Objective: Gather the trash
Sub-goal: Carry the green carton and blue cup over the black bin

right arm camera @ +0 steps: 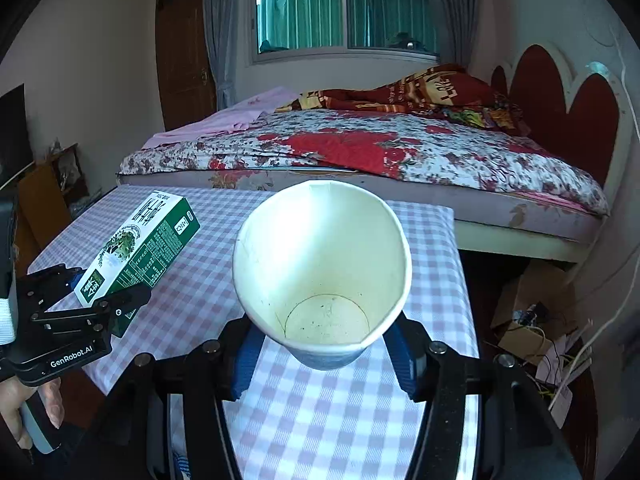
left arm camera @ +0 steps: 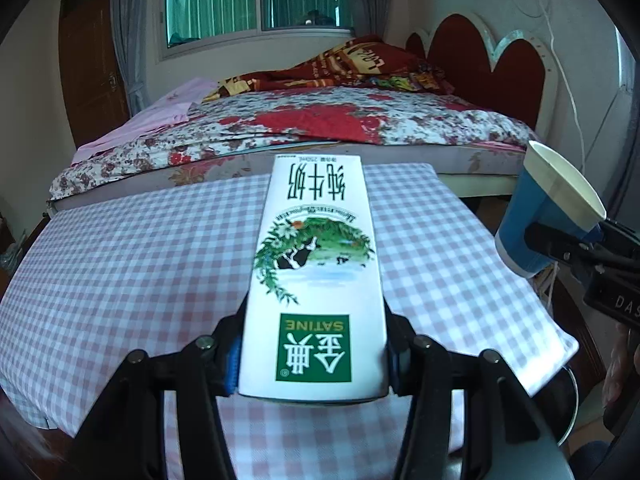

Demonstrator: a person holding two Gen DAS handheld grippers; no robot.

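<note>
Left wrist view. A milk carton (left arm camera: 316,276) is clamped between the jaws of the left gripper (left arm camera: 314,354), which press on its two side faces close to the near end. The carton runs forward along the fingers, printed face up, its far end out over the checked tablecloth (left arm camera: 120,264). It is carried clear of the cloth, as far as can be judged. At the right edge a blue paper cup (left arm camera: 548,212) is seen held by the other tool, tilted with its mouth upward and to the right. No other litter is visible on the cloth in this view.

Right wrist view. The paper cup (right arm camera: 322,276) is gripped by the right gripper (right arm camera: 324,350) low on its wall near the base; the jaws are closed on it, and its empty, stained inside faces the camera. The rim looks slightly pinched out of round. To the left the carton (right arm camera: 140,246) is seen slanting up from the left gripper (right arm camera: 108,300), held by a hand (right arm camera: 24,408).

Progress, as judged: both pieces picked up; the table appears cleared. Disposal remains. No bin or bag is visible in either view, so the drop point cannot be told.
</note>
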